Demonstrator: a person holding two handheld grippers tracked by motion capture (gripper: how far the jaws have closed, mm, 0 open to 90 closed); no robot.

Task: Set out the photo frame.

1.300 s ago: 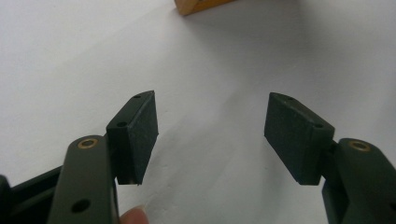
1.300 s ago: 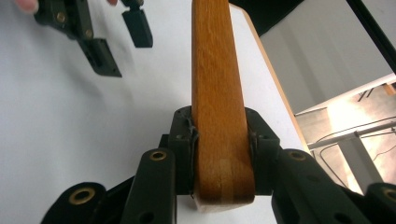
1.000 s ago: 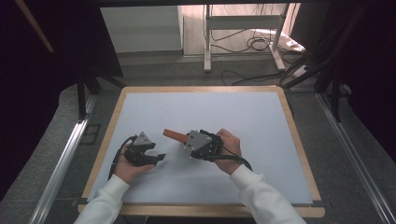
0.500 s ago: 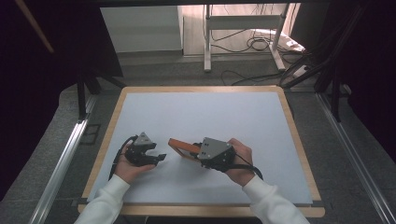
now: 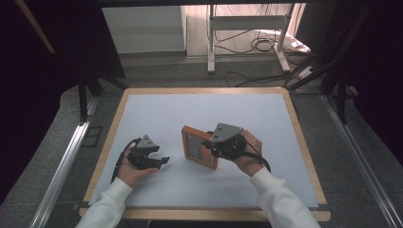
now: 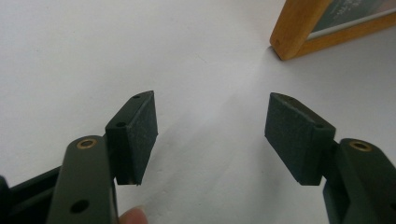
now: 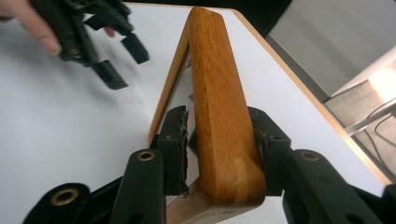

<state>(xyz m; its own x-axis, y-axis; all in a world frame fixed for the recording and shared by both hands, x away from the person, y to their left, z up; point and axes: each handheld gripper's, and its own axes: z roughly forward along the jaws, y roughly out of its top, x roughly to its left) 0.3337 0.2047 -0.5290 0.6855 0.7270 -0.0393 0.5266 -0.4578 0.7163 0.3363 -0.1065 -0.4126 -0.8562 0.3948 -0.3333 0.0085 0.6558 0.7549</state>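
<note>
A white table (image 5: 157,114) sits in a dim room. The wooden frame (image 5: 198,147) stands on it near the middle, its edge between the jaws of the right claw (image 7: 219,154), which have just been opening. The left claw (image 6: 210,135) rests open beside it, holding nothing.

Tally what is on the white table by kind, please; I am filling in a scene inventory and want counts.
Wooden picture frame: 1, standing on edge between the right gripper jaws
Hand-held grippers: 2, the left gripper with open, empty jaws, and the right one
Total: 3
</note>
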